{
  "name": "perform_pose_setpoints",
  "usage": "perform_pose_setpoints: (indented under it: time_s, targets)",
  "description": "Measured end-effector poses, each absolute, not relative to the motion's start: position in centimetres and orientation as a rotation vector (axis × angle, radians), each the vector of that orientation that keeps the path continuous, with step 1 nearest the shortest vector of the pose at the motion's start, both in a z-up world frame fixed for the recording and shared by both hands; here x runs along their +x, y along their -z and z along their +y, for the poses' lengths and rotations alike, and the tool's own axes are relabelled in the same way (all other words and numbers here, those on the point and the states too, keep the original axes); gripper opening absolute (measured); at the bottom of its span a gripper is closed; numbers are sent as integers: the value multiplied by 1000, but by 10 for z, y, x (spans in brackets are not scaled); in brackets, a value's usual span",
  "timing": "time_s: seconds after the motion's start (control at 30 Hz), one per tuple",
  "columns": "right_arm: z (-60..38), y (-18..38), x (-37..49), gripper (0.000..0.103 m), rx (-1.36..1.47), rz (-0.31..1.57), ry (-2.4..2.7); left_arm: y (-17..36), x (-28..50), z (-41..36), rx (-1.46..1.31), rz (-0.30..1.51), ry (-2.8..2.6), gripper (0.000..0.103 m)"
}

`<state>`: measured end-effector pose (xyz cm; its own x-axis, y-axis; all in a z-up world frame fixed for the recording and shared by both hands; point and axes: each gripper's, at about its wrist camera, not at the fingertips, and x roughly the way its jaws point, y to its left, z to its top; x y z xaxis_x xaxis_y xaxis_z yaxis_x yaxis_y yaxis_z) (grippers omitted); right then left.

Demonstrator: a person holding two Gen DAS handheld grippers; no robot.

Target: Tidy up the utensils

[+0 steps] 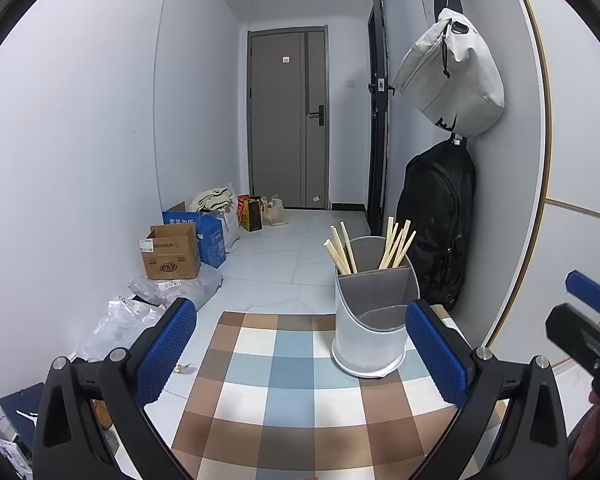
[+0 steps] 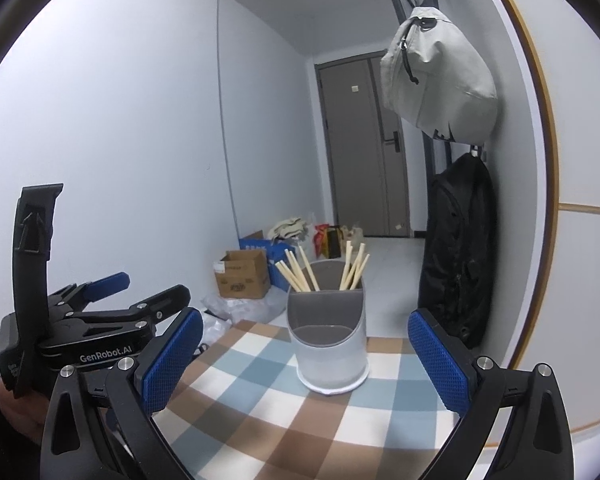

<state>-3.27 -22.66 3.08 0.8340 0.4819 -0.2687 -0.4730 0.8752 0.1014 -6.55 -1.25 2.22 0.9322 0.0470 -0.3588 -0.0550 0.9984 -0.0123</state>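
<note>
A grey and white utensil holder (image 1: 370, 328) stands on the far right part of a checkered tablecloth (image 1: 292, 392). Several wooden chopsticks (image 1: 342, 250) lean in its two rear compartments; the low front compartment looks empty. My left gripper (image 1: 300, 352) is open and empty, held above the cloth, with its right pad beside the holder. The right wrist view shows the holder (image 2: 328, 340) and chopsticks (image 2: 300, 270) ahead of my right gripper (image 2: 304, 360), which is open and empty. The left gripper (image 2: 112, 320) appears at that view's left.
Cardboard boxes (image 1: 172, 254) and plastic bags (image 1: 132, 312) lie on the floor at the left wall. A black backpack (image 1: 436, 220) and a grey bag (image 1: 452, 76) hang on the right wall near the table. A closed door (image 1: 288, 120) ends the corridor.
</note>
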Motion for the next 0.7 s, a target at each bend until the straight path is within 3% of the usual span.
perform_pose_setpoints:
  time_s: [0.7]
  targets:
    - [-226,-32,-35,103,29,288,-512,-18,-63,-11,-41,388,-52,102]
